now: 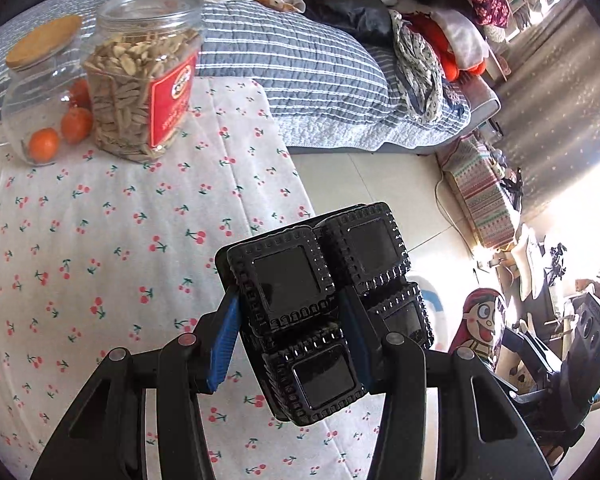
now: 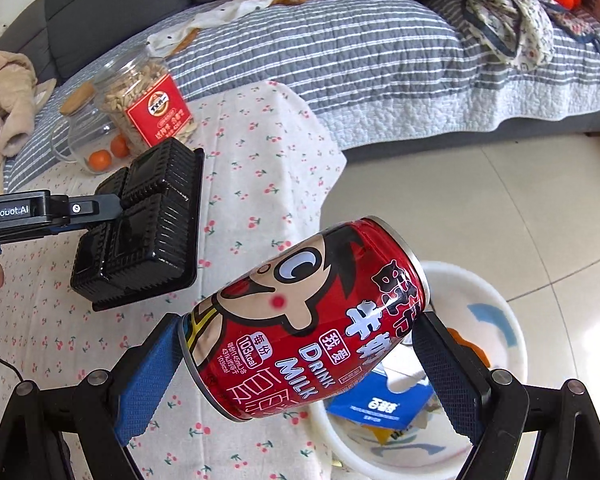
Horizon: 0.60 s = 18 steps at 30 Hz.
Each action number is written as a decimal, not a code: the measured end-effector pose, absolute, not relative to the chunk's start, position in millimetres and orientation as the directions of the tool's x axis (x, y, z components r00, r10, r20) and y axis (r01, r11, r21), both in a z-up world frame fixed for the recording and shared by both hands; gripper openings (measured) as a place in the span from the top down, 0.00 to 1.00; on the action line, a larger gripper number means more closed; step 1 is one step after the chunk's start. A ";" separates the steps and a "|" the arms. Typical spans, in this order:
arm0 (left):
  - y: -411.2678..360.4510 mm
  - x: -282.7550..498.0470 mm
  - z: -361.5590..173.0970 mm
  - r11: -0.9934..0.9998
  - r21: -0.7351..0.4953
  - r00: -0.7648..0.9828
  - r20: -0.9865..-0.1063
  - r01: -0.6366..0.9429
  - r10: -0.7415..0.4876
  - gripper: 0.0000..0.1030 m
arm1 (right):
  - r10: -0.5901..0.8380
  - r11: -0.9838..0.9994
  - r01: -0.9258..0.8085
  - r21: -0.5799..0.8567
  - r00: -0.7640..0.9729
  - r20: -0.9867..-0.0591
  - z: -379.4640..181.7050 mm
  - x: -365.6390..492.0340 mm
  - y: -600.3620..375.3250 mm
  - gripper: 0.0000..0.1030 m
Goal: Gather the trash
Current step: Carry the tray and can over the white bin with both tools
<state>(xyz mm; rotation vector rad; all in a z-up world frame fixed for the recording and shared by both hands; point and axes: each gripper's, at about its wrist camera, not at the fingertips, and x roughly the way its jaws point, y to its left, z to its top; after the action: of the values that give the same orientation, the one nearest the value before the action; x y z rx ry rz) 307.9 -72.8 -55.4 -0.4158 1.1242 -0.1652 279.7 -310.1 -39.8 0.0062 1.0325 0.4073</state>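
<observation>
Red can, one; black tray, one

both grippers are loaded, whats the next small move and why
Probably carry the right gripper a little further over the white bin and then open it. It is shut on the red milk can, which hangs at the bin's near rim, past the table edge. The left gripper, clamping the black plastic tray, can follow.

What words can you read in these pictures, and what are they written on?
"DRINK MILK": on the red can, beside large Chinese characters.
"103kcal": on the same can; the tiny print next to it is too small to read.
"GenRobot.AI": on the left gripper.
Seed jar red label and blue carton: too blurred.
</observation>
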 end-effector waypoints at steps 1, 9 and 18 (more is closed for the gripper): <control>-77.6 308.3 -55.7 0.911 -0.406 0.428 -0.838 -0.074 -0.339 0.50 | 0.321 0.930 -0.314 0.192 0.438 -0.839 -41.5 280.3 -316.3 0.08; -109.2 314.6 -61.7 0.919 -0.391 0.410 -0.847 -0.047 -0.339 0.50 | 0.143 0.967 -0.250 0.045 0.392 -0.909 -69.2 286.2 -359.4 0.08; -144.8 318.3 -63.4 0.910 -0.415 0.395 -0.838 -0.014 -0.376 0.50 | 0.019 0.936 -0.332 -0.114 0.372 -0.928 -98.0 291.5 -362.8 0.08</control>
<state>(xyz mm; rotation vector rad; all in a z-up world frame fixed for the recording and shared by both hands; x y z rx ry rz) 318.3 -144.8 -63.4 -0.3863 1.1488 -0.2366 291.5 -362.8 -98.0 -0.3033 1.1725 0.2297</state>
